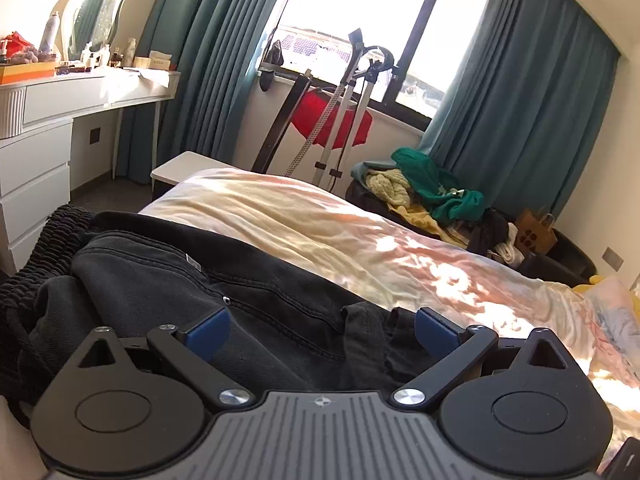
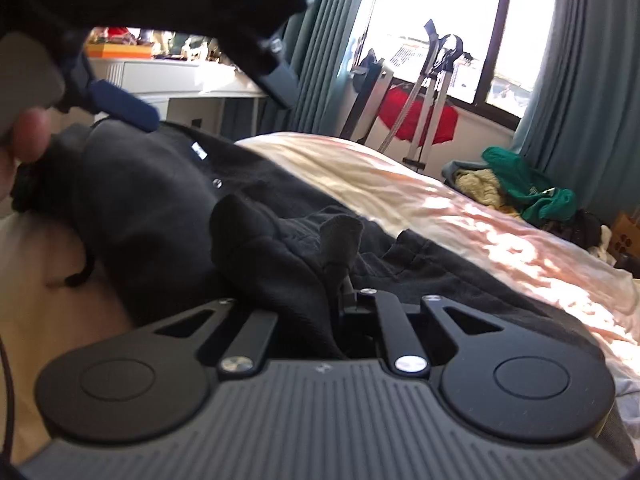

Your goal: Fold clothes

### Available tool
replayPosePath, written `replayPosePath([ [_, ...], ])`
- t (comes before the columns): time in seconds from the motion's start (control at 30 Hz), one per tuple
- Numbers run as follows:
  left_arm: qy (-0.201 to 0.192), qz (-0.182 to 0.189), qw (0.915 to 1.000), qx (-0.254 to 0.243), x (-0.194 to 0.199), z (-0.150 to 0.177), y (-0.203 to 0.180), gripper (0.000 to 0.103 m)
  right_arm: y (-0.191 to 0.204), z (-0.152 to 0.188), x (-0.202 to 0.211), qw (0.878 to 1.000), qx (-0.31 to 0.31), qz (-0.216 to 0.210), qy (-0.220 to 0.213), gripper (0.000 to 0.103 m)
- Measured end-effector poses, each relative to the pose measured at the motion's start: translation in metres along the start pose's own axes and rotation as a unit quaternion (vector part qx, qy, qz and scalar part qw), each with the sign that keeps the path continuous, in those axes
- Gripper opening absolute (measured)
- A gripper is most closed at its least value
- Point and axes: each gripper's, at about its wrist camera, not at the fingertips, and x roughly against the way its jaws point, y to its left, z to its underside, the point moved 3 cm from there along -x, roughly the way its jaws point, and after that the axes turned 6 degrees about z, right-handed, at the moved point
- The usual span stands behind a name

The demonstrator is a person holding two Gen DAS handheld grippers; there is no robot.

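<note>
- Here, black jeans (image 1: 168, 280) are lying bunched across the near side of the bed (image 1: 360, 240), over a sunlit pale sheet.
- The left tongs (image 1: 322, 326) are hovering just above the jeans with jaws standing wide apart; nothing is sitting between the blue pads (image 1: 210, 328).
- A belt loop (image 1: 360, 332) is showing in the gap between those pads, lying flat on the waistband.
- A ribbed black garment (image 1: 52, 240) is lying at the left edge of the jeans.
- The right tongs (image 2: 340, 280) are sitting drawn together, pinching a raised fold of the jeans (image 2: 280, 248); the cloth is bulging up out of the grip, and the fingertips themselves are hidden by it.
- In the right wrist view, the left tongs (image 2: 208, 76) are appearing at upper left, blurred, above the jeans, with a fingertip of the left hand (image 2: 30, 136) showing beside them.
- A pile of clothes (image 1: 432, 188), green and cream on top, is sitting beyond the far side of the bed.
- A red cloth (image 1: 332, 120) is hanging behind a metal stand (image 1: 348, 112) under the window (image 1: 360, 12).
- Teal curtains (image 1: 520, 100) are flanking the window.
- A white dressing surface (image 1: 96, 92) with bottles and a mirror (image 1: 96, 12) is standing at left.
</note>
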Motion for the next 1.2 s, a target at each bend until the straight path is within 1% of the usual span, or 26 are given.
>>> replayPosePath([
  [0.07, 0.011, 0.0, 0.9999, -0.003, -0.006, 0.005, -0.001, 0.1, -0.005, 0.005, -0.004, 1.0, -0.026, -0.01, 0.012, 0.014],
  [0.1, 0.016, 0.002, 0.9999, -0.004, -0.009, 0.008, -0.001, 0.1, -0.01, 0.005, -0.003, 0.999, -0.042, -0.02, 0.02, 0.017],
  [0.13, 0.02, 0.003, 0.9998, -0.004, -0.011, 0.01, -0.002, 0.1, -0.013, 0.004, -0.002, 0.998, -0.054, -0.031, 0.028, 0.026],
  [0.17, 0.023, 0.005, 0.9997, -0.004, -0.014, 0.012, -0.002, 0.1, -0.016, 0.004, -0.001, 0.996, -0.064, -0.042, 0.037, 0.03],
  [0.23, 0.027, 0.009, 0.9996, -0.005, -0.018, 0.013, -0.004, 0.1, -0.027, 0.005, 0.008, 0.993, -0.083, -0.072, 0.052, 0.048],
  [0.27, 0.029, 0.013, 0.9995, -0.003, -0.021, 0.014, -0.005, 0.1, -0.035, 0.006, 0.015, 0.99, -0.095, -0.091, 0.058, 0.054],
  [0.3, 0.031, 0.016, 0.9994, 0.0, -0.023, 0.016, -0.005, 0.1, -0.044, 0.007, 0.024, 0.986, -0.109, -0.111, 0.064, 0.063],
  [0.33, 0.033, 0.019, 0.9993, 0.002, -0.025, 0.017, -0.006, 0.1, -0.055, 0.008, 0.033, 0.983, -0.123, -0.123, 0.066, 0.069],
  [0.4, 0.036, 0.022, 0.9991, -0.004, -0.028, 0.02, -0.009, 0.1, -0.079, 0.01, 0.052, 0.978, -0.15, -0.132, 0.063, 0.069],
  [0.43, 0.037, 0.022, 0.999, -0.009, -0.029, 0.021, -0.012, 0.1, -0.093, 0.012, 0.062, 0.976, -0.163, -0.13, 0.059, 0.069],
  [0.47, 0.037, 0.021, 0.999, -0.014, -0.031, 0.022, -0.015, 0.1, -0.107, 0.014, 0.069, 0.977, -0.172, -0.118, 0.054, 0.069],
  [0.57, 0.035, 0.026, 0.9987, -0.025, -0.036, 0.025, -0.021, 0.1, -0.148, 0.026, 0.078, 0.981, -0.191, -0.029, 0.035, 0.069],
  [0.63, 0.033, 0.03, 0.9985, -0.03, -0.039, 0.027, -0.025, 0.1, -0.173, 0.037, 0.079, 0.978, -0.203, 0.034, 0.02, 0.069],
  [0.67, 0.033, 0.032, 0.9984, -0.032, -0.04, 0.029, -0.027, 0.1, -0.182, 0.046, 0.074, 0.974, -0.22, 0.049, 0.027, 0.069],
  [0.73, 0.031, 0.033, 0.9982, -0.04, -0.042, 0.032, -0.031, 0.099, -0.197, 0.068, 0.059, 0.961, -0.263, 0.062, 0.056, 0.071],
  [0.77, 0.028, 0.032, 0.9981, -0.044, -0.041, 0.032, -0.032, 0.099, -0.202, 0.079, 0.052, 0.952, -0.289, 0.061, 0.075, 0.071],
  [0.8, 0.025, 0.03, 0.998, -0.049, -0.041, 0.032, -0.034, 0.099, -0.204, 0.091, 0.042, 0.939, -0.323, 0.054, 0.102, 0.071],
  [0.83, 0.022, 0.029, 0.9979, -0.053, -0.04, 0.032, -0.036, 0.099, -0.205, 0.098, 0.036, 0.93, -0.345, 0.048, 0.116, 0.071],
  [0.9, 0.016, 0.03, 0.9972, -0.066, -0.038, 0.032, -0.041, 0.099, -0.206, 0.108, 0.027, 0.918, -0.374, 0.039, 0.13, 0.071],
  [1.0, 0.017, 0.048, 0.9928, -0.109, -0.038, 0.028, -0.059, 0.099, -0.205, 0.108, 0.027, 0.917, -0.375, 0.036, 0.131, 0.071],
  [1.07, 0.031, 0.057, 0.9895, -0.129, -0.047, 0.024, -0.072, 0.099, -0.206, 0.109, 0.029, 0.915, -0.381, 0.034, 0.13, 0.071],
  [1.1, 0.042, 0.061, 0.9881, -0.135, -0.054, 0.022, -0.079, 0.099, -0.207, 0.109, 0.03, 0.914, -0.384, 0.033, 0.129, 0.071],
  [1.2, 0.08, 0.068, 0.986, -0.129, -0.089, 0.01, -0.092, 0.099, -0.211, 0.109, 0.028, 0.91, -0.393, 0.032, 0.129, 0.071],
])
